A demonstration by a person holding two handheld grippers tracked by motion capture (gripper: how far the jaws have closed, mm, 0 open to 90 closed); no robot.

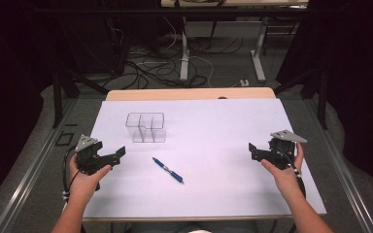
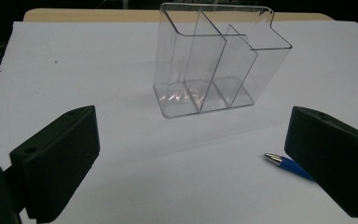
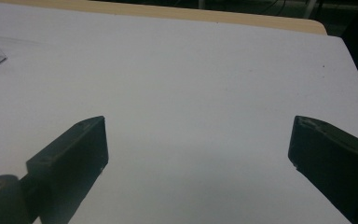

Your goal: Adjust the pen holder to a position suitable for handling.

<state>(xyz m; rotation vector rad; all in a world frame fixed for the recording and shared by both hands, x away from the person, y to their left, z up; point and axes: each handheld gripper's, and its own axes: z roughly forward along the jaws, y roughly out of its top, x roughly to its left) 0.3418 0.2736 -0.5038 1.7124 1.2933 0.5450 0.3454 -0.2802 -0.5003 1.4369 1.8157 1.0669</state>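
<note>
Blue pen lies flat on the white table cover, bare sheet all round it, silver tip toward the far left, roughly centre and nearer my side. Nothing touching it. In the left gripper view the tip pokes out just beside the right-hand jaw, so the pen is close to that gripper but not between the jaws.

Clear plastic organiser stands upright behind the pen, toward the far left, well apart from it. Three compartments, all empty as far as I can see.

Left gripper is held low at the left edge, jaws wide open, holding nothing, aimed at the organiser. Right gripper is at the right side, well apart from the pen, jaws also spread wide and empty, pointing inward over bare sheet.

My read: this is the start, pick not yet begun. I'd guess the pen goes into the organiser. Next move, I think: swing the left gripper over the barrel, jaws across it, come down and close. It's thin and round, so it could roll.
</note>
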